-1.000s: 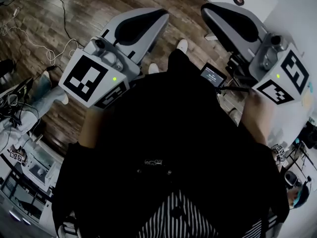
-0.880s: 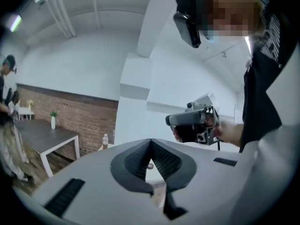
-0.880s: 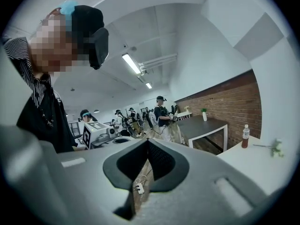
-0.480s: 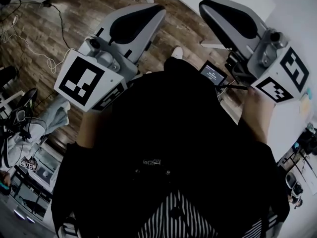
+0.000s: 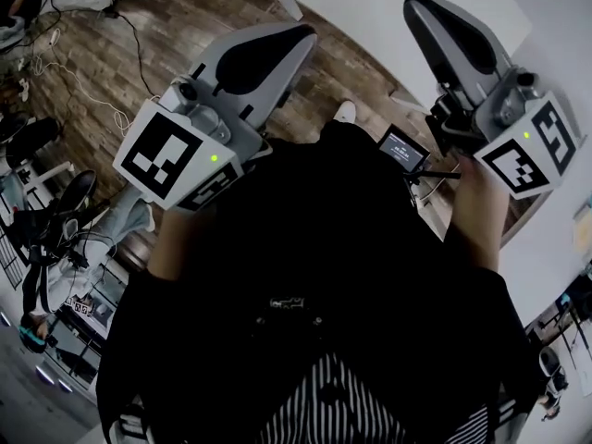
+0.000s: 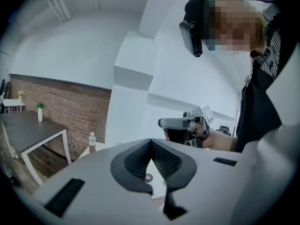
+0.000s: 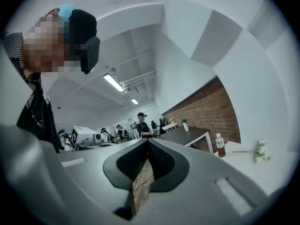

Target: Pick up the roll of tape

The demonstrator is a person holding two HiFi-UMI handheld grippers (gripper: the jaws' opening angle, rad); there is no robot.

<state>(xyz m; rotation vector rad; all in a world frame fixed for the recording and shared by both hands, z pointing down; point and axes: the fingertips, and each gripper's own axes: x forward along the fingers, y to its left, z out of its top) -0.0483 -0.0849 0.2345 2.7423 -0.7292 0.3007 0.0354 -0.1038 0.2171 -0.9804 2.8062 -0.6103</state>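
Observation:
No roll of tape shows in any view. In the head view my left gripper [image 5: 301, 33] reaches out over the wooden floor, jaws shut with nothing between them. My right gripper [image 5: 416, 6] points toward the white table [image 5: 370, 3], also shut and empty. The left gripper view looks along its own closed jaws [image 6: 151, 140], with the right gripper [image 6: 180, 123] and the hand holding it beyond. Through the slit below the tips a small round reddish thing [image 6: 148, 177] shows; I cannot tell what it is. In its own view the right gripper [image 7: 148, 140] has its tips together.
Cables [image 5: 83, 44] trail over the wood floor at the left. A bottle [image 6: 92, 139] stands on a white surface, with a dark table [image 6: 28, 132] and a brick wall [image 6: 70, 102] behind. Several people [image 7: 140, 123] stand far back; another bottle [image 7: 219, 145] sits at the right.
Both grippers have swung across the room together. The white table now fills more of the head view's top, and the floor clutter at the left has shifted. Both jaws stayed shut.

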